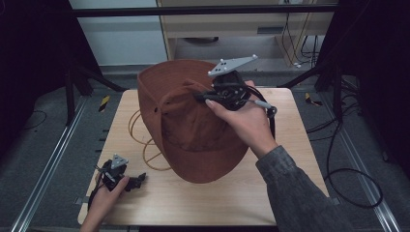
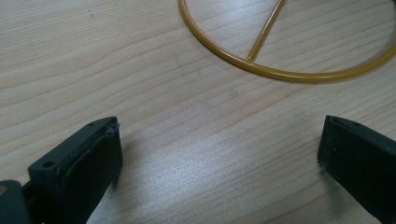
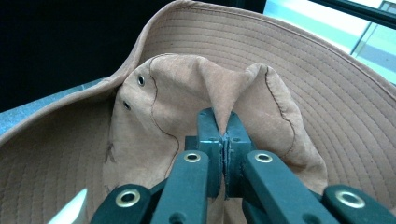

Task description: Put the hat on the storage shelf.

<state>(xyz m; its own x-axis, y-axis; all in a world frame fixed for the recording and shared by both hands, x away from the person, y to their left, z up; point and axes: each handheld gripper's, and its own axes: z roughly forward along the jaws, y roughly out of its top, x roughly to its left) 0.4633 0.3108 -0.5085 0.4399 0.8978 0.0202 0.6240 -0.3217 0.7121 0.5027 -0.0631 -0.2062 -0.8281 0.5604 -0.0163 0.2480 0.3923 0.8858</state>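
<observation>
High view shows my right hand-held gripper [image 1: 200, 96] above the far half of the table [image 1: 285, 159], clenched on a fold of the brown hat [image 1: 193, 130]. In the right gripper view the two jaws are pressed together with a pinch of the crown cloth [image 3: 224, 100] between them, and the stitched brim [image 3: 327, 93] rises behind the crown and curves around it. Two small metal eyelets [image 3: 140, 80] sit on the side of the crown, left of the jaws. The hat covers the middle of the table and hides most of a yellow wire ring [image 1: 145, 145]; part of the ring comes out at the hat's left edge. My left hand-held gripper [image 1: 138, 180] rests low near the front left corner of the table, well apart from the hat. In the left gripper view its jaws stand wide apart over bare wood, holding nothing, and the yellow wire ring [image 2: 280, 72] with one straight spoke lies flat just ahead of them. Dark cables [image 1: 348, 179] lie on the floor to the right of the table.
</observation>
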